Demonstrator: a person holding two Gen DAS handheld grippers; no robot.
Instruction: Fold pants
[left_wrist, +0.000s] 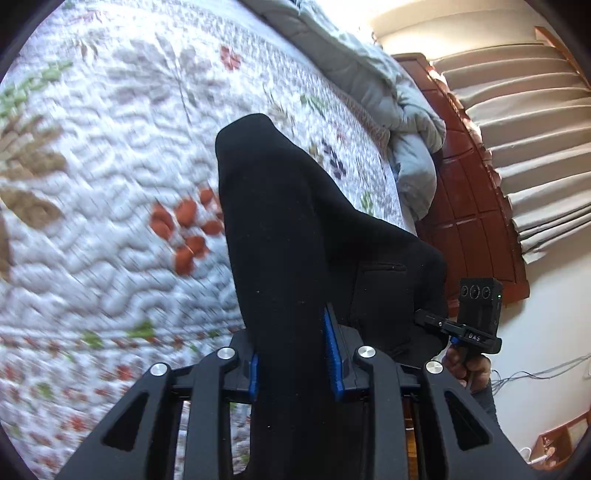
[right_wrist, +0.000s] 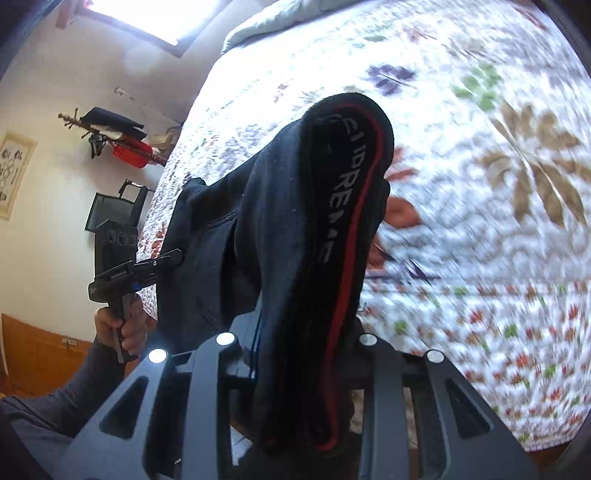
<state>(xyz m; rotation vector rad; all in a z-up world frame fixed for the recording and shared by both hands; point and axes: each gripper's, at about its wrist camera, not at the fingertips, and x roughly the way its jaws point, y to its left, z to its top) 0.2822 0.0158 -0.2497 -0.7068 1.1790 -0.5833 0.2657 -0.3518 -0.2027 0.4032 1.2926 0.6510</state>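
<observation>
The black pants (left_wrist: 288, 236) hang in the air above the bed, stretched between both grippers. My left gripper (left_wrist: 293, 354) is shut on a thick bunch of the black cloth, its blue pads (left_wrist: 332, 354) pressing on each side. My right gripper (right_wrist: 306, 354) is shut on the waistband end of the pants (right_wrist: 295, 229), where a red stripe and white lettering show. In the left wrist view the right gripper (left_wrist: 436, 325) grips the far end of the cloth. In the right wrist view the left gripper (right_wrist: 170, 258) does the same.
A white quilt (left_wrist: 110, 184) with floral print covers the bed (right_wrist: 480, 184) under the pants. A grey duvet (left_wrist: 388, 110) is bunched at the bed's far side, by a red wooden headboard (left_wrist: 469, 206) and curtains (left_wrist: 535, 147). A wall rack (right_wrist: 114, 136) holds things at left.
</observation>
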